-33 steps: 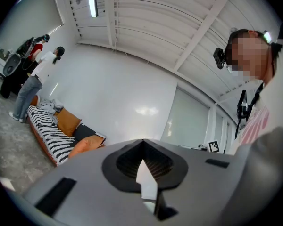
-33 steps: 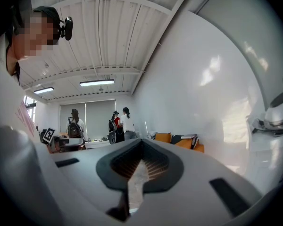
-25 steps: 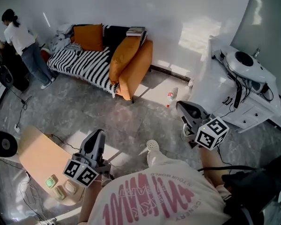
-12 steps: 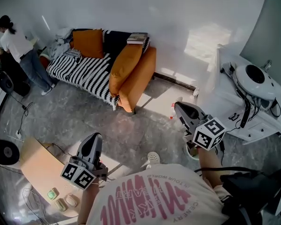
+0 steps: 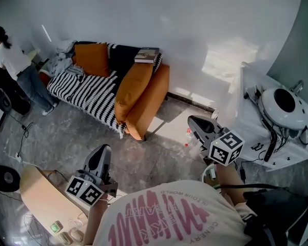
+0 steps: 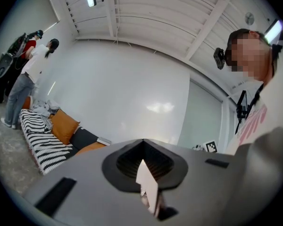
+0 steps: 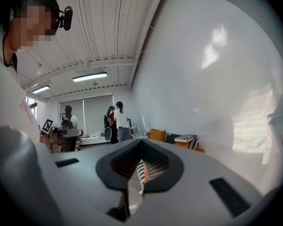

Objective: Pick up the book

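Note:
The book (image 5: 147, 55) lies flat on the near arm of an orange sofa (image 5: 143, 94) against the white wall; it also shows small in the right gripper view (image 7: 185, 138) and in the left gripper view (image 6: 104, 141). My left gripper (image 5: 103, 150) is held level over the grey floor, well short of the sofa, jaws shut with nothing in them (image 6: 142, 140). My right gripper (image 5: 192, 121) points toward the wall to the right of the sofa, also shut and empty (image 7: 141, 141). Both are far from the book.
A striped blanket (image 5: 84, 91) and orange cushions (image 5: 92, 58) cover the sofa. A person (image 5: 13, 60) stands at the far left. A white machine on a white unit (image 5: 285, 104) is at the right. A wooden low table (image 5: 41, 201) is at the lower left, and a bottle (image 5: 189, 133) lies on the floor.
Both grippers have travelled forward with the person toward the sofa, which now sits nearer and larger in the head view. Both stay shut.

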The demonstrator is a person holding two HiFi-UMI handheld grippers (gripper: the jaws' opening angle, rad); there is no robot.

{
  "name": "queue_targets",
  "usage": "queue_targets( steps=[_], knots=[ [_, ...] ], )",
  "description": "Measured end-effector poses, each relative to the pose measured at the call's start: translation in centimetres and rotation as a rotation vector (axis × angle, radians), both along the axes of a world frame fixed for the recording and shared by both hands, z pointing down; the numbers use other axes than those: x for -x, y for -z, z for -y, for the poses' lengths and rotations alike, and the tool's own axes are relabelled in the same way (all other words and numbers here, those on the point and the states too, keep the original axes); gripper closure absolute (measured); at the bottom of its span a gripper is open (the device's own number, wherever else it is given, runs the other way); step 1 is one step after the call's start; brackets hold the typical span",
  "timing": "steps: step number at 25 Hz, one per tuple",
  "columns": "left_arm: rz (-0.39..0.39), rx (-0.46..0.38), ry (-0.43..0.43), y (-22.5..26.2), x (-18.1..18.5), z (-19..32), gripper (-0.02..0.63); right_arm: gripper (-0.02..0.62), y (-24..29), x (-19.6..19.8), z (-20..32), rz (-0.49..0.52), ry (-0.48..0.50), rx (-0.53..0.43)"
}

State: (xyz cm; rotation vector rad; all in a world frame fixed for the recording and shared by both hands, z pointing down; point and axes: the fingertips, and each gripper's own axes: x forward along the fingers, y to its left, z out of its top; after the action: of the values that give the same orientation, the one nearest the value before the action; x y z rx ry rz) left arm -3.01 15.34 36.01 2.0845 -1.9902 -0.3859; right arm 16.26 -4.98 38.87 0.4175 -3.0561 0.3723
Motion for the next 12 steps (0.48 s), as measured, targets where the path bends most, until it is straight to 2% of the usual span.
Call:
queue_targets(
  steps=[4,12],
  knots=[
    [0.021,-0.009,-0.005,0.3,0.5,2.7,0.6,0.588,-0.2,0.7,2.7,0.011,-0.002,0.009],
    [-0.006,0.019,0.05,-1.0,2.5,4.6,0.6,0.588,-0.9,3.3,5.5,0.008,0.032,0.047]
  ],
)
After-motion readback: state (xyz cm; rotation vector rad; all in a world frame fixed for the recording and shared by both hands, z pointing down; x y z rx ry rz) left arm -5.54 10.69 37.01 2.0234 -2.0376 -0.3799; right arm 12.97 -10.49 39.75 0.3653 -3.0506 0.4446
